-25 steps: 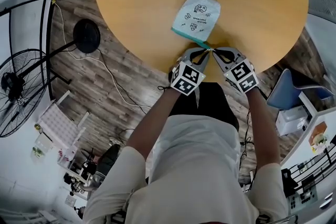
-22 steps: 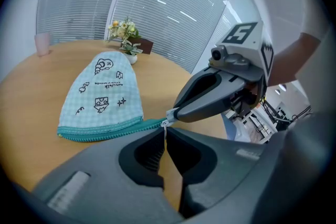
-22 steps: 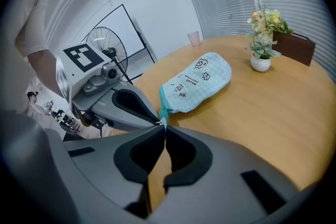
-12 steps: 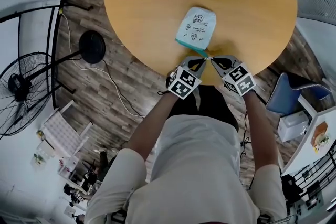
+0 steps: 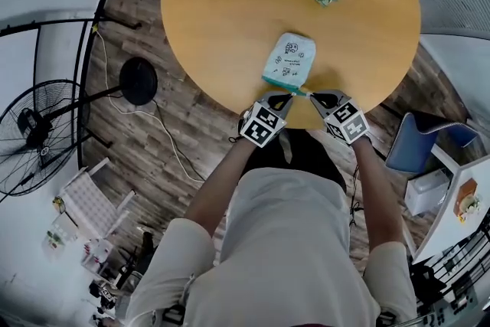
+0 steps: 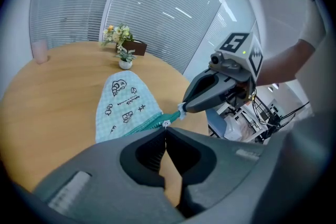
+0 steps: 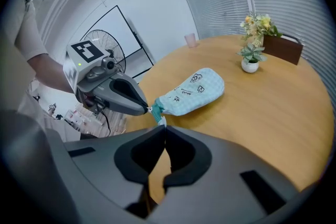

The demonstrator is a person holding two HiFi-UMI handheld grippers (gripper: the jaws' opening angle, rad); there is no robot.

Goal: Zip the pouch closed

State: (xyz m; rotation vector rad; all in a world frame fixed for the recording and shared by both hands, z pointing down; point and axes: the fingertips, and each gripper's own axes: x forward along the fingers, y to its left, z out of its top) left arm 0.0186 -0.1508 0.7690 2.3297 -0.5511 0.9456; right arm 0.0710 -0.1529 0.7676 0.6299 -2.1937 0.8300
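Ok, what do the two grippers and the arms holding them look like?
The left gripper and right gripper match: dark grey moulded shells tapering to a point, with ribbed black pads inside the jaws. The left cube and right cube are white with black square markers. The person wears a pale short-sleeved shirt, left sleeve and right sleeve ending above the elbow.

- Bright, even daylight comes through the blinds (image 6: 157, 8); bright streaks glare across them.
- The surface (image 5: 230, 19) has a soft sheen; the pouch (image 5: 289, 60) casts barely a shadow.
- Fisheye bending, dark corners; the left hand-held gripper (image 6: 166, 129) and right hand-held gripper (image 7: 164, 128) loom blurred.
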